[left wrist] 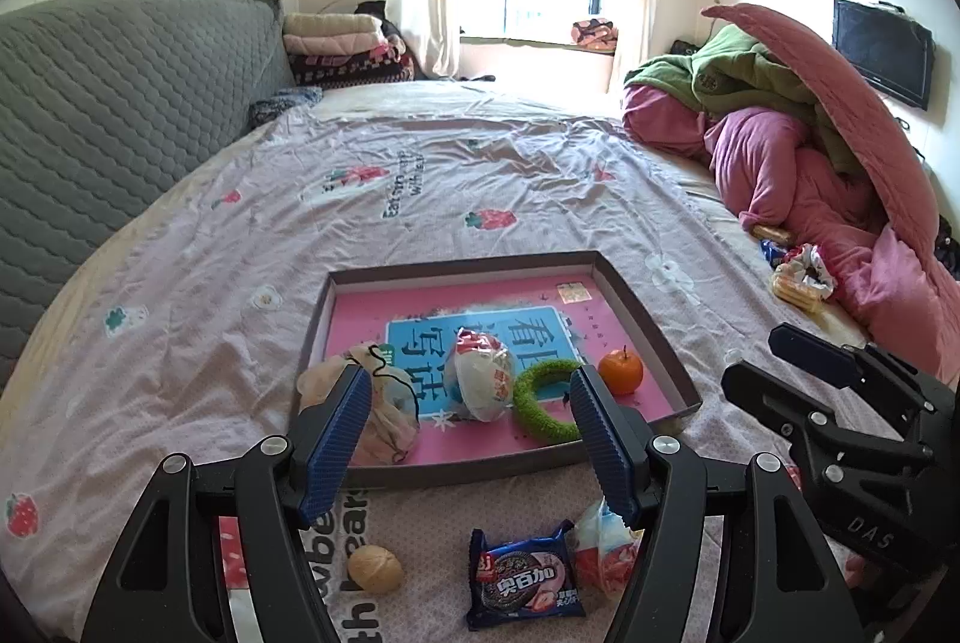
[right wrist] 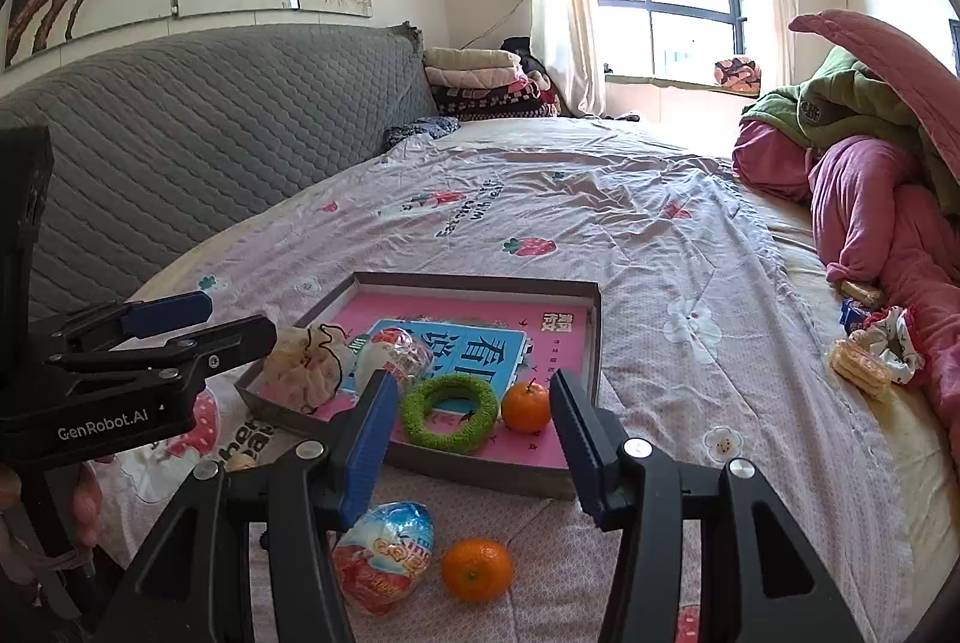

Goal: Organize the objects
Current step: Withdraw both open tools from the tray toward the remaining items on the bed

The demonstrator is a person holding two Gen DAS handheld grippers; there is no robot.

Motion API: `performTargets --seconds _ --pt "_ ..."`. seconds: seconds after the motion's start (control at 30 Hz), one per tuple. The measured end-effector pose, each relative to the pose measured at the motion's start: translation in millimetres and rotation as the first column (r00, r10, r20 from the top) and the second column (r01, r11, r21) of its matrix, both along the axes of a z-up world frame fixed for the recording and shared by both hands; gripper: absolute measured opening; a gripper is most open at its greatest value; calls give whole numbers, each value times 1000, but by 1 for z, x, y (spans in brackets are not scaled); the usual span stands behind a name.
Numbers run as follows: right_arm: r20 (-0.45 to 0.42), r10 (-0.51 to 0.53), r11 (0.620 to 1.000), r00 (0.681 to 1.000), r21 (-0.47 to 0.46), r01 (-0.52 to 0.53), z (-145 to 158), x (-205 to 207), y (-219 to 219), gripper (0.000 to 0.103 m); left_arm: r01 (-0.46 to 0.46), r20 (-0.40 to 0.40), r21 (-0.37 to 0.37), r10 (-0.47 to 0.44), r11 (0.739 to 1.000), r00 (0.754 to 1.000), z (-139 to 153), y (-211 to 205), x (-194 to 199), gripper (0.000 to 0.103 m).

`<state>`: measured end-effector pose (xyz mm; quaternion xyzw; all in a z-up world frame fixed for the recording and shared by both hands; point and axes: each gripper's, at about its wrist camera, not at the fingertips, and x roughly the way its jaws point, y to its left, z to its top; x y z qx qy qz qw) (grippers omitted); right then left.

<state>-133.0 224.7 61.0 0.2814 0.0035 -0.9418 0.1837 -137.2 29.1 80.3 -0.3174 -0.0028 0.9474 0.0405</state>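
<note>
A shallow grey tray [left wrist: 651, 325] [right wrist: 595, 337] with a pink lining lies on the bed. It holds a beige drawstring pouch [left wrist: 390, 415] [right wrist: 303, 367], a wrapped egg toy [left wrist: 486, 385] [right wrist: 396, 352], a green ring [left wrist: 537, 412] [right wrist: 450, 412] and a mandarin [left wrist: 621, 371] [right wrist: 526, 406]. On the sheet in front of the tray lie a walnut [left wrist: 375, 570], a dark cookie packet [left wrist: 525, 580], a second wrapped egg [left wrist: 603, 553] [right wrist: 387, 553] and a second mandarin [right wrist: 477, 568]. My left gripper [left wrist: 473, 373] [right wrist: 237, 316] and right gripper [right wrist: 473, 379] [left wrist: 759, 358] hover above these loose items, both open and empty.
A heap of pink and green quilts [left wrist: 810, 150] fills the right side, with biscuits and snack wrappers [left wrist: 798, 277] at its foot. A grey quilted headboard [left wrist: 120, 102] runs along the left. Beyond the tray the flowered sheet [left wrist: 450, 181] stretches flat. A hand [right wrist: 84, 511] holds the left gripper.
</note>
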Motion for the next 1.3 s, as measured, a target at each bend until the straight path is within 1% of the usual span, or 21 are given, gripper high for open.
performTargets --seconds 0.23,0.47,0.53,0.6,0.73,1.07,1.3 --pt "-28 -23 999 999 34 24 10 15 -1 56 -10 -16 0 10 1000 1000 9 -7 14 70" --pt "-9 -26 998 1000 53 27 5 28 -1 56 0 -14 -3 0 1000 1000 8 -3 31 70" --pt "-8 -29 998 1000 61 30 4 31 -1 60 6 -15 -2 -6 1000 1000 7 -1 36 70" --pt "-7 -29 997 1000 65 29 4 35 -2 60 7 -14 0 -7 1000 1000 7 0 41 70" --pt "-4 -23 998 1000 57 23 3 39 -2 61 8 -2 14 -8 1000 1000 3 0 49 70" --pt "-4 -15 997 1000 82 15 2 51 -7 64 5 21 -3 -5 1000 1000 -1 0 64 71" --pt "10 -6 995 1000 97 5 -6 58 -9 64 10 62 -3 -10 1000 998 -16 -2 70 71"
